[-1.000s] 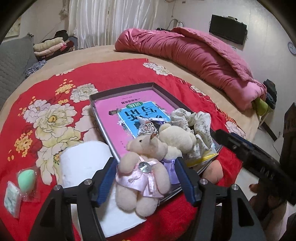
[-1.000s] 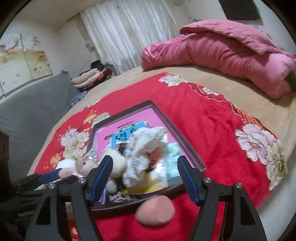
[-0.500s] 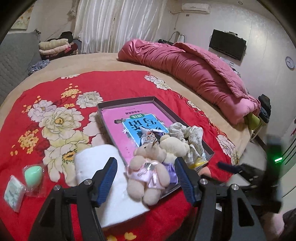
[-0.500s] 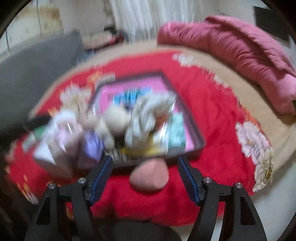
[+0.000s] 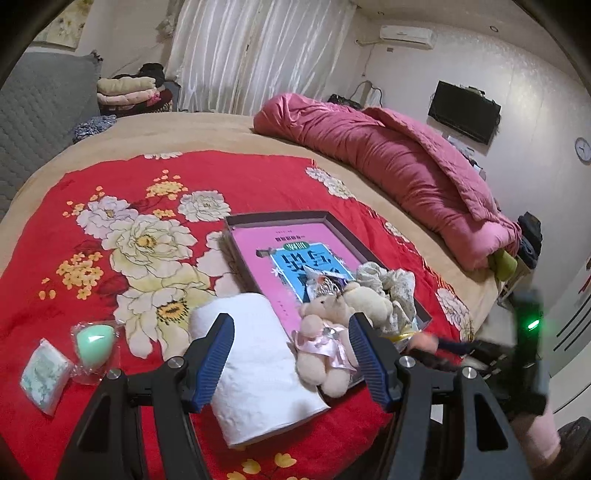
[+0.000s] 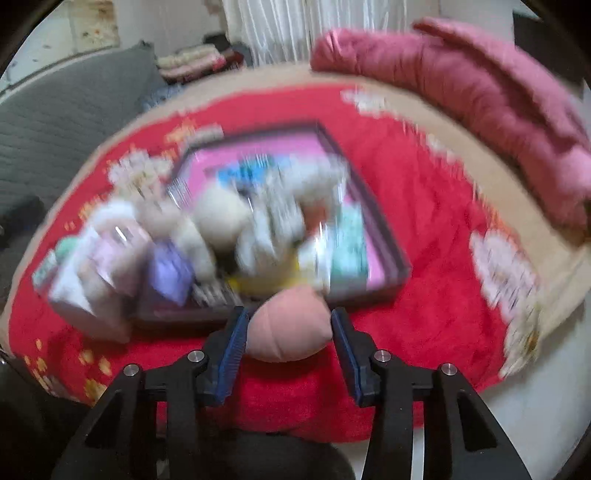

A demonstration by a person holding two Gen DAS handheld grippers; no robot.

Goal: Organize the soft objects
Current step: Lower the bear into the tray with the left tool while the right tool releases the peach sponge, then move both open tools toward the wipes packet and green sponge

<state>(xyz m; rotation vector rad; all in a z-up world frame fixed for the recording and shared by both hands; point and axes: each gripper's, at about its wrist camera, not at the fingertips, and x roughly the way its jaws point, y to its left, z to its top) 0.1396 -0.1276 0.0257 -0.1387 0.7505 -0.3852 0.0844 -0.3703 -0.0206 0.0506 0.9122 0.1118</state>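
A wide bed (image 5: pixel 155 140) with a tan sheet carries a red blanket (image 5: pixel 258 184) printed with pale flowers. A rolled pink quilt (image 5: pixel 388 155) lies along its far side. Behind it hang white curtains (image 5: pixel 258 55); a folded pile of bedding (image 5: pixel 125 90) sits by a grey padded headboard (image 5: pixel 40 103), and a dark television (image 5: pixel 464 112) and an air conditioner (image 5: pixel 406 35) are on the wall.

On the blanket sits a shallow dark tray (image 5: pixel 369 254) holding a pink book (image 5: pixel 291 258), with a plush bear in a pink dress (image 5: pixel 325 343) hanging over its near edge, a cream plush (image 5: pixel 369 301) and a crumpled floral cloth (image 5: pixel 388 280) behind it. A white paper roll (image 5: pixel 258 369) lies just beside the tray; a green sponge (image 5: pixel 92 339) and a small packet (image 5: pixel 44 371) lie farther left.

The left gripper (image 5: pixel 291 354) has its fingers spread wide, grasping nothing, above the roll and the bear. The right gripper (image 6: pixel 288 339), in a motion-blurred view, has its fingers on either side of a pink sponge (image 6: pixel 290 325) lying on the blanket just in front of the tray; whether they press it, I cannot tell.
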